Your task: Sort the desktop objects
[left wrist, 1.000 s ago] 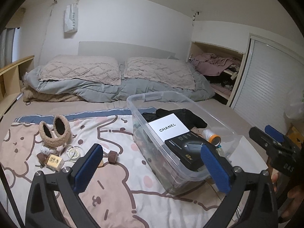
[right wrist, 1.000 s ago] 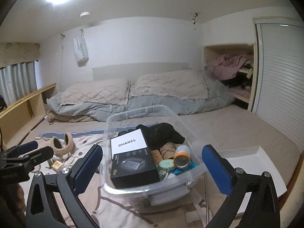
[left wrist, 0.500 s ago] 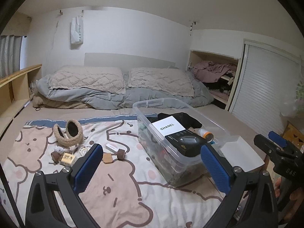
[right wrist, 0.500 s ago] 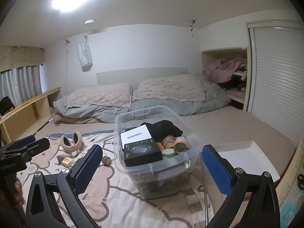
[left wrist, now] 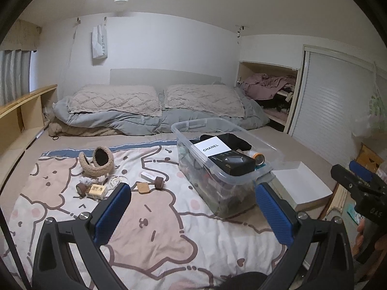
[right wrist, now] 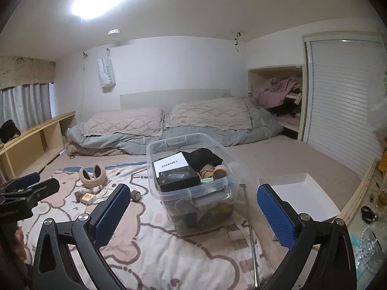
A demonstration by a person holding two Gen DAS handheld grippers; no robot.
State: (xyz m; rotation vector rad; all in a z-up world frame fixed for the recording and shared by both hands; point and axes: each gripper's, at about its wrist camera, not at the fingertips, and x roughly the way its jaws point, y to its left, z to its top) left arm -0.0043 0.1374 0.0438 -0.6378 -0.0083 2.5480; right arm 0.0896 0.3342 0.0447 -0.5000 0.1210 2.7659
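A clear plastic bin (left wrist: 222, 176) (right wrist: 191, 193) stands on the bear-print blanket (left wrist: 154, 222), filled with a black box (left wrist: 232, 163), a white Chanel box (right wrist: 170, 164), dark cloth and an orange-capped bottle (left wrist: 257, 157). Left of it lie furry earmuffs (left wrist: 98, 160) (right wrist: 93, 174), a small yellow box (left wrist: 96, 191), a tan tag (left wrist: 143, 188) and brown rollers (left wrist: 158, 182). My left gripper (left wrist: 193, 215) is open and empty, held back above the blanket. My right gripper (right wrist: 193, 215) is open and empty, short of the bin.
A white lid (left wrist: 300, 186) (right wrist: 297, 193) lies right of the bin. A thin metal rod (right wrist: 250, 236) lies on the blanket. Pillows and a grey duvet (left wrist: 154, 111) lie behind. A wooden shelf (left wrist: 21, 111) runs along the left; a closet (left wrist: 271, 96) stands at the right.
Both grippers have pulled back and risen away from the bin, which now looks smaller and farther. Both stay open and empty.
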